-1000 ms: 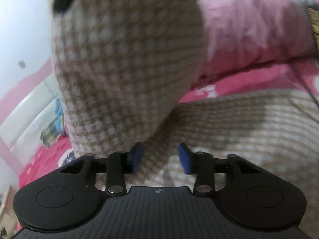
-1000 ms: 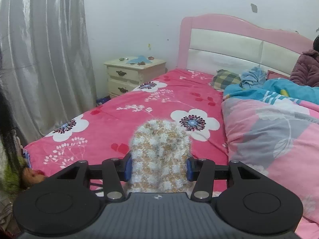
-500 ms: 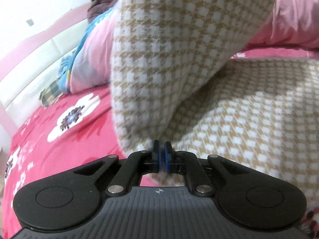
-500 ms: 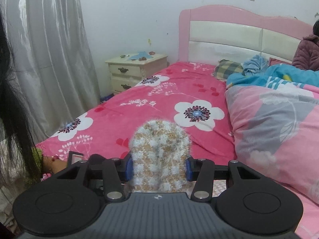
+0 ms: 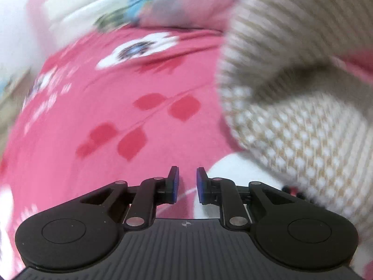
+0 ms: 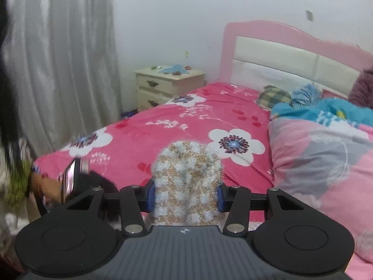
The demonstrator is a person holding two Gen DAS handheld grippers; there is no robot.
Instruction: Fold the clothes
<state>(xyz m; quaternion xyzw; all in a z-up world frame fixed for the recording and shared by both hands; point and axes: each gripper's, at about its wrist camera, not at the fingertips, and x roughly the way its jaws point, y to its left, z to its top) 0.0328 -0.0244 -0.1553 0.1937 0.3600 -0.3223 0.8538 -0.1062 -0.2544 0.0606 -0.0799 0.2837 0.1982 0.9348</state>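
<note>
The beige-and-white checked knit garment (image 6: 187, 184) sits bunched between the fingers of my right gripper (image 6: 185, 196), which is clamped on a thick fold of it above the bed. In the left wrist view, the same garment (image 5: 303, 126) hangs and lies at right, over the pink floral bedsheet (image 5: 116, 107). My left gripper (image 5: 188, 184) holds nothing; its jaws stand slightly apart. This view is motion-blurred. A pink quilt (image 6: 326, 163) lies beside the garment.

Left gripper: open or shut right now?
Open. The left gripper shows a gap between its blue pads, nothing held; the checked knit garment lies to its right.
</note>
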